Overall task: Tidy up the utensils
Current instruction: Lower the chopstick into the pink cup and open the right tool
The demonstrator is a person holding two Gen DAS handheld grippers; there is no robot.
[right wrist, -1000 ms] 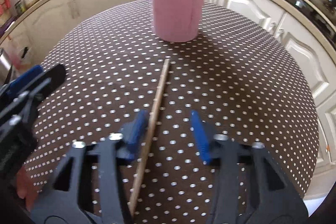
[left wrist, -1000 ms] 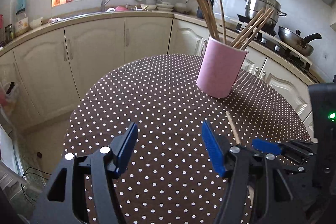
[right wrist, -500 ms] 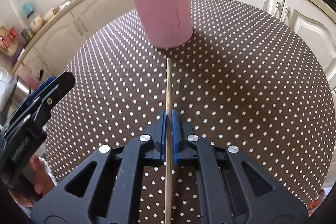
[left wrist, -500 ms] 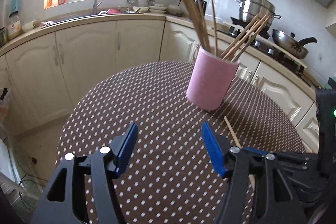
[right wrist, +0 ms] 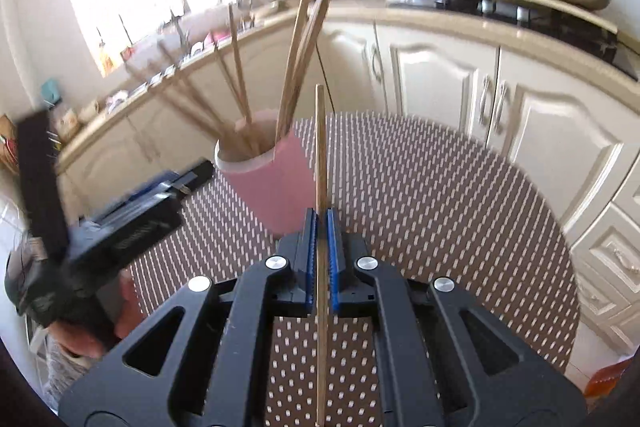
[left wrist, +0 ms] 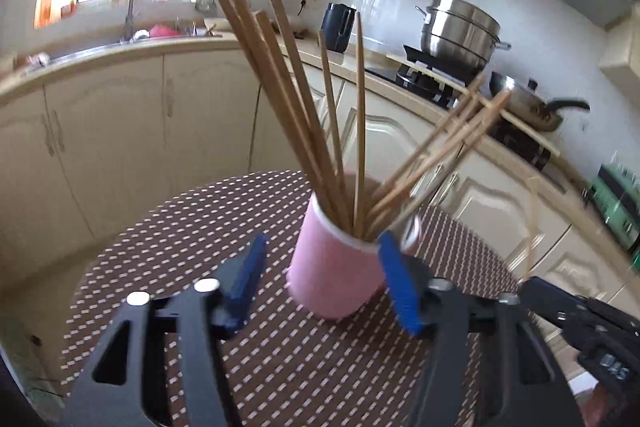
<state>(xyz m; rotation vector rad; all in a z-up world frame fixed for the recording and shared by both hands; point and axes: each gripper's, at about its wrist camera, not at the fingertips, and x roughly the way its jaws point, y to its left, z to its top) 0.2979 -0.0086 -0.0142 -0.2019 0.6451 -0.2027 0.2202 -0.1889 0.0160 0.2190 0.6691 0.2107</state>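
Wooden chopstick (right wrist: 320,147) clamped in right tongs (right wrist: 321,255), left tongs (left wrist: 320,281) closing around pink cup (left wrist: 336,275), pads clear, mid counter (right wrist: 440,195).

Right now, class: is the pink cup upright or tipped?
Upright: the cup stands on its base on the table, chopsticks fanning out from it.

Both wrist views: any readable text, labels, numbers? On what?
None reads cleanly.
White marking on right gripper body, left wrist view: upside down, illegible.
Print on left gripper body (jaws closing, pink cup seen between them): motion-blurred.
Green box on counter: too small.
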